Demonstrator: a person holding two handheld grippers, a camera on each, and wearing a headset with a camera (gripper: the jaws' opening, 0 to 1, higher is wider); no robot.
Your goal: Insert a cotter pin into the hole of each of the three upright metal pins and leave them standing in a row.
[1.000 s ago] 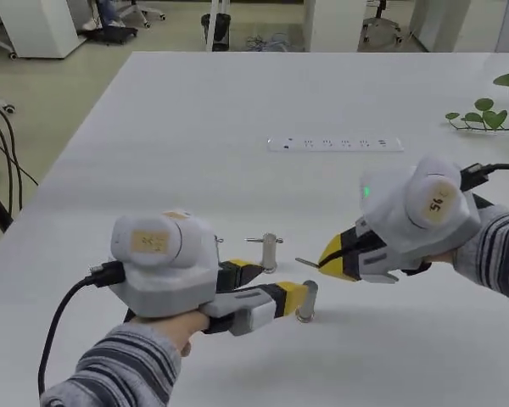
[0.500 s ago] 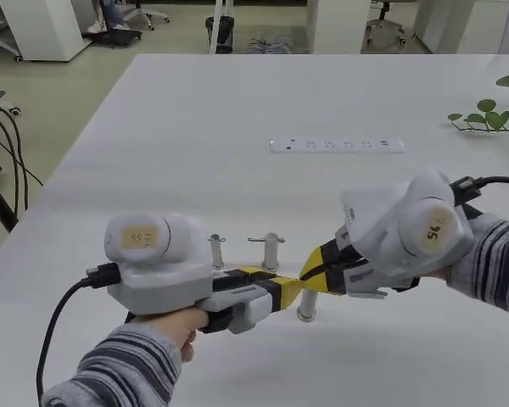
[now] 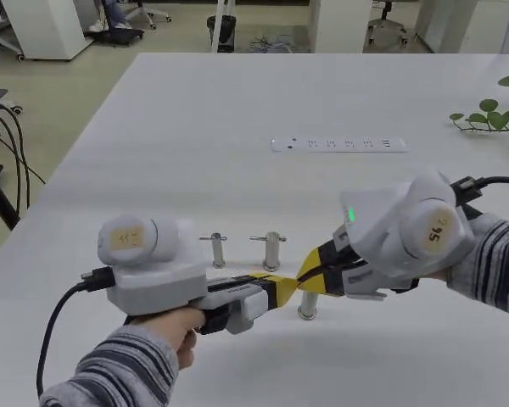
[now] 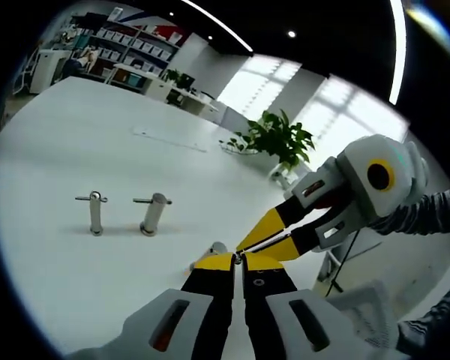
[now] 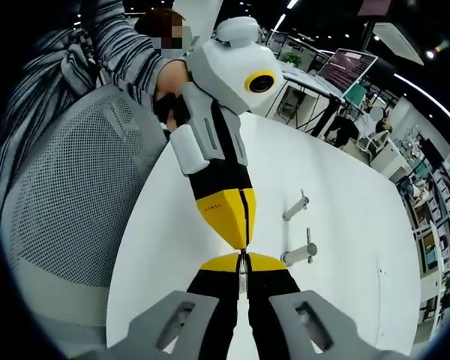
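Three upright metal pins stand on the white table. The left pin and the middle pin each carry a cotter pin through the head. The third pin stands nearer me, partly under the grippers. My left gripper and right gripper meet tip to tip just above it, both shut. A thin silver cotter pin lies between the right jaws, and its end shows pinched at the left jaws' tips. In the left gripper view the third pin stands just left of them.
A white power strip lies across the table further back. Green plant leaves reach in at the right edge. A black cable trails from the left gripper. Office furniture stands on the floor beyond the table.
The left gripper's jaws were open a second ago and have shut. The right gripper has moved left with the cotter pin until the two tips met over the third pin.
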